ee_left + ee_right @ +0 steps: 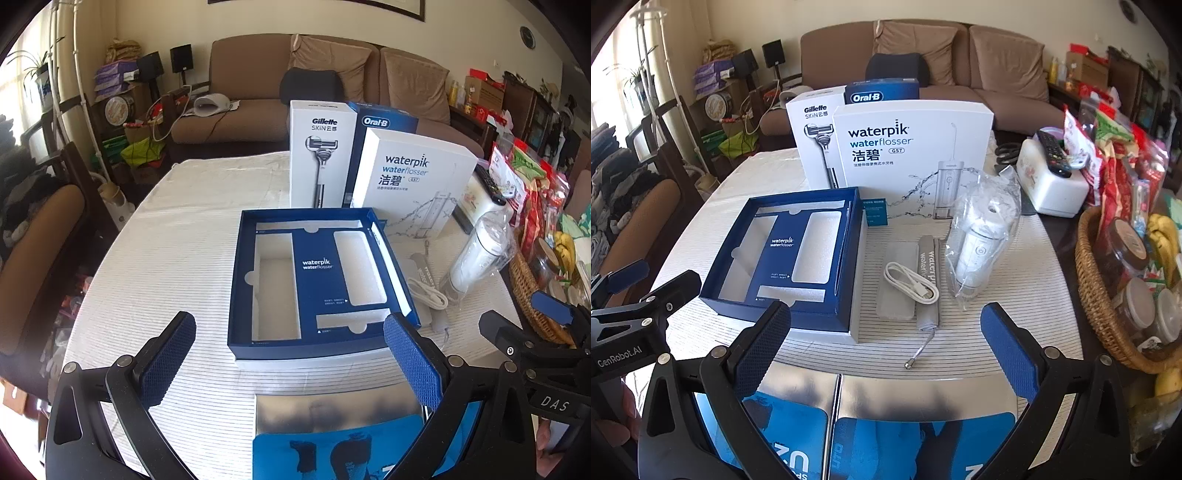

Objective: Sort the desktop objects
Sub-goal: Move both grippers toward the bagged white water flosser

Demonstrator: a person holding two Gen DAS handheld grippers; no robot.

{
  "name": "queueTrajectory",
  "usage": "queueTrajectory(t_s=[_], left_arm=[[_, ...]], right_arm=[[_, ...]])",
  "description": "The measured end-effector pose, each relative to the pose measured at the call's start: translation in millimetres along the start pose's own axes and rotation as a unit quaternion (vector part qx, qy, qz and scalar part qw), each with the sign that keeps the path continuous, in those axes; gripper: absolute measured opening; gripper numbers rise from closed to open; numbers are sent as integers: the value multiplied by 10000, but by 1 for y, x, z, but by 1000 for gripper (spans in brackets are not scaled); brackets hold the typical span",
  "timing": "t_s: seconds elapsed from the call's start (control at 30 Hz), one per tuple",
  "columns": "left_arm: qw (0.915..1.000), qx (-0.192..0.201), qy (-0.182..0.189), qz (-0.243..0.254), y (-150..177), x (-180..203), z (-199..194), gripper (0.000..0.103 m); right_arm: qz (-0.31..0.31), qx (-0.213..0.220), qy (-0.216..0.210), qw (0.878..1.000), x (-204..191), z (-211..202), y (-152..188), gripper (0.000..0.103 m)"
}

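Both tools idle above the near edge of the table. My left gripper has its pads spread wide, nothing between them; my right gripper likewise gapes empty.

Open Waterpik tray lies flat, left of centre, blue insert up, every foam cut-out vacant. I judge it is the destination: the recesses look shaped for the loose parts beside it.

Parts laid out to the right of the tray:
- water flosser body, wrapped in a clear plastic bag, lying tilted, farthest right of the group.
- white USB cable, coiled, resting on the grey Waterpik pouch.
- frosted flat case under the cable's left side, just beside the tray wall.

Far side: Waterpik lid stands upright, with the Gillette box and Oral-B box behind it, apparently propped out of the working area.

Wicker basket of snacks at the right edge, near the flosser; a wide swing could clip it.

Judgement: packing not yet begun. The right tool is better placed for the parts, the left for steadying the tray.
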State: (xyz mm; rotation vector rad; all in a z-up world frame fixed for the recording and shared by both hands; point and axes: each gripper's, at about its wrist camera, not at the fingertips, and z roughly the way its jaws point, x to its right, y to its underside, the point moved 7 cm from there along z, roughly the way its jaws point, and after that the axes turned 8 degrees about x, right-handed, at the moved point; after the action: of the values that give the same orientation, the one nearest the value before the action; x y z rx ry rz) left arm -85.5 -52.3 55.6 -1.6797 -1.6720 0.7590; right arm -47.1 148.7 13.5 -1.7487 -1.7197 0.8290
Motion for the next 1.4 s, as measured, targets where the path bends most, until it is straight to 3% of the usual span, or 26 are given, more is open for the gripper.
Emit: queueTrajectory(t_s=[0.3, 0.77, 0.93, 1.1, 1.27, 1.4], left_arm=[[9998, -69, 156, 32, -6, 4, 37, 103], [9968, 22, 759, 268, -4, 63, 51, 103], [9919, 83, 1117, 598, -4, 109, 60, 103], [9849, -88, 1390, 1030, 7, 165, 77, 103], [9831, -340, 1548, 913, 9, 190, 90, 103], [9837, -529, 1555, 730, 15, 192, 100, 103]], right_arm=[[-24, 90, 77, 9999, 1, 24, -14, 103], [35, 114, 278, 9995, 96, 30, -10, 103], [740, 120, -98, 9971, 137, 29, -16, 103], [1004, 119, -680, 9925, 136, 38, -32, 103], [729, -21, -597, 9955, 126, 67, -41, 103], [916, -199, -620, 9937, 124, 95, -42, 103]])
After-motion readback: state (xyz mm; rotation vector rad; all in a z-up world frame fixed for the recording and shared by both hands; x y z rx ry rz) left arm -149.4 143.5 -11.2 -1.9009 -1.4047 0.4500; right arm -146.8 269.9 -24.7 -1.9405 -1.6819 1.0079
